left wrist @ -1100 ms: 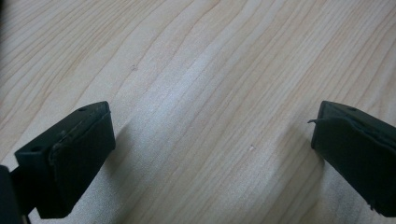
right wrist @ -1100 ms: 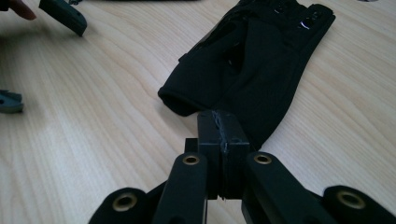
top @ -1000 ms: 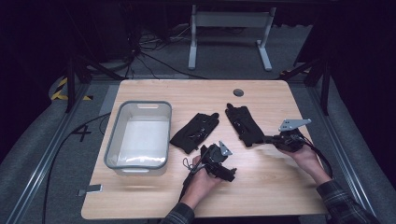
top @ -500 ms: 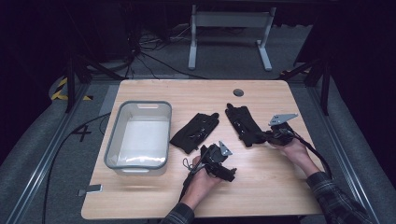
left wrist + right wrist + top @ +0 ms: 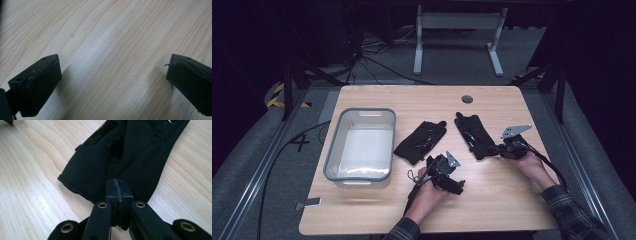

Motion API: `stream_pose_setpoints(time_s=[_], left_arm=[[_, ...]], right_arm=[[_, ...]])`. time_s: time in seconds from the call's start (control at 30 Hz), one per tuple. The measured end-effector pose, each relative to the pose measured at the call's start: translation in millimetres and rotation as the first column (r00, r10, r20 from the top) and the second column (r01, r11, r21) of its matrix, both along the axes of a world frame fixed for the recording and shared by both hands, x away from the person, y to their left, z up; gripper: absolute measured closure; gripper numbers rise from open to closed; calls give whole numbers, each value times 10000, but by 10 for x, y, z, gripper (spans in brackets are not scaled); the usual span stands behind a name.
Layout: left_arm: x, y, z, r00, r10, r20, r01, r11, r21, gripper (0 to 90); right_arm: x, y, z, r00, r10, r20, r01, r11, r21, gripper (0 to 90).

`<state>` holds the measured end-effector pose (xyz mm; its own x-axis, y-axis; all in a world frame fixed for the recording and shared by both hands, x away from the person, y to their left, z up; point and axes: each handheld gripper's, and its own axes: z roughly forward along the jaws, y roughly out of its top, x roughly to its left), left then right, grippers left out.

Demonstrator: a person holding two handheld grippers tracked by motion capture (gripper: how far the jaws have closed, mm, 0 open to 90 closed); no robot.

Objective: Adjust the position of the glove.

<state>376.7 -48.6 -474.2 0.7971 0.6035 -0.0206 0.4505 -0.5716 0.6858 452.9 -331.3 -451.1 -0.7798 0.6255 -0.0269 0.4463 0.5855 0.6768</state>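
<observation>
Right gripper sits at the cuff end of the right-hand black glove, jaws pressed together right at that cuff edge; whether fabric is actually pinched between them, I can't tell. The glove's long axis runs straight away from the jaws, fingers pointing toward the table's far edge. Its twin, the other glove, lies just beside it, between it and the grey tub. Left gripper hovers nearer the person than that twin, jaws spread wide over bare wood.
</observation>
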Motion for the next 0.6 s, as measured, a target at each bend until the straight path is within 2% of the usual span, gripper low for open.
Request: stream_pose_setpoints(time_s=[0.5,0.6], left_arm=[[-6,2,-3,10000,63,36,-63,10000,-29,2],[-6,3,-2,10000,54,36,-54,10000,-26,2]], right_arm=[[-293,-163,18,9996,40,-296,-42,10000,-76,900],[-408,-213,19,9994,54,-356,-56,10000,-52,900]])
